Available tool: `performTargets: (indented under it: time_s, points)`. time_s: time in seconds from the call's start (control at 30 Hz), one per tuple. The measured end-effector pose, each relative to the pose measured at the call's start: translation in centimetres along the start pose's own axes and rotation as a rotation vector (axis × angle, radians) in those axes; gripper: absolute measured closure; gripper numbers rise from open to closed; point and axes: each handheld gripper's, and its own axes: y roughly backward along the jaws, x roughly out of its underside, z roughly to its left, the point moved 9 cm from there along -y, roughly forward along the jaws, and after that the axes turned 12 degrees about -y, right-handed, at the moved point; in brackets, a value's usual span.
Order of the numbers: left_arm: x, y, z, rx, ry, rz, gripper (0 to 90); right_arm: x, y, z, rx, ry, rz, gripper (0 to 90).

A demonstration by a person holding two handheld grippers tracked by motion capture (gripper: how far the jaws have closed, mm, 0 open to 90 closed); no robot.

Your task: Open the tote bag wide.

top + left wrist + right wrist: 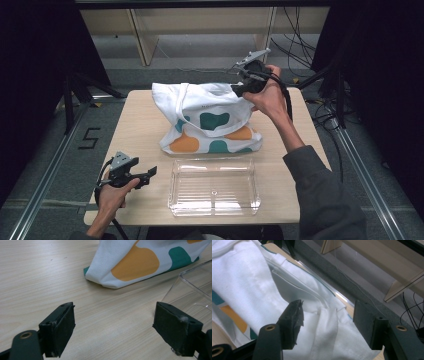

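A white cloth bag (210, 120) with orange and teal blobs lies on the far half of the wooden table (140, 115). My right gripper (238, 90) is at the bag's upper right corner. In the right gripper view its jaws (328, 316) stand apart with folds of the white bag (249, 285) between them; the cloth touches the left pad and a gap shows at the right pad. My left gripper (149, 177) rests open near the front left of the table, nothing between its jaws (113, 322), pointing toward the bag (130, 262).
A clear plastic tray (172, 185) sits in front of the bag, near the table's front edge; its corner (190, 287) is close to my left gripper's right jaw. Cables and a wooden shelf frame lie beyond the table's far edge.
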Motion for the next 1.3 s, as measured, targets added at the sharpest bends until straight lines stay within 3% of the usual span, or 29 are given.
performTargets:
  time_s: [0.13,0.3,0.4,0.5,0.53,0.67,0.73,0.77,0.8,0.83,1.0,1.17,1.23,1.3]
  points:
    - [0.0,0.0,0.0,0.002,0.001,0.004,16.9,-0.1,-0.8,-0.5,0.019,-0.01,0.013,43.0]
    - [0.1,0.0,0.1,0.006,0.003,0.002,16.6,0.4,-2.0,-0.7,0.006,-0.022,0.064,52.9]
    - [0.1,0.0,0.1,0.003,0.004,0.003,16.6,0.4,-2.1,-0.6,-0.014,0.003,0.063,68.4]
    - [0.1,0.0,0.1,0.004,0.001,0.003,16.6,0.4,-1.9,-0.4,-0.003,0.03,0.063,75.1]
    - [0.1,0.0,0.1,0.006,0.002,0.002,16.6,0.2,-1.5,-0.4,-0.009,0.068,0.049,82.7]
    - [0.1,-0.1,0.1,0.005,0.002,0.001,16.6,-0.4,-0.1,-0.2,-0.005,0.109,0.01,84.9]
    - [0.1,-0.1,0.1,0.003,0.002,-0.002,16.6,-1.2,2.3,0.0,-0.015,0.14,-0.045,85.6]
    - [0.1,-0.1,0.1,0.003,0.002,-0.002,16.6,-1.2,2.3,0.0,-0.015,0.14,-0.045,85.6]
    - [0.1,0.0,0.1,0.002,-0.004,0.001,16.6,-1.4,4.1,0.3,-0.033,0.164,-0.079,85.9]
    - [0.1,0.0,0.1,0.003,-0.003,-0.001,16.6,-1.5,4.4,0.3,-0.033,0.185,-0.095,85.9]
    - [0.1,-0.1,0.2,-0.008,-0.004,0.005,16.7,-0.4,7.2,1.6,-0.06,0.247,-0.143,86.0]
    - [0.2,-0.1,0.3,-0.008,-0.004,0.008,16.7,1.4,6.9,2.3,-0.071,0.27,-0.114,86.0]
    - [0.2,-0.2,0.1,-0.004,0.002,0.007,16.8,3.3,5.3,2.1,-0.058,0.279,-0.072,86.0]
    - [0.2,-0.2,0.1,-0.001,-0.003,0.008,16.9,3.7,4.9,2.0,-0.061,0.258,-0.061,86.0]
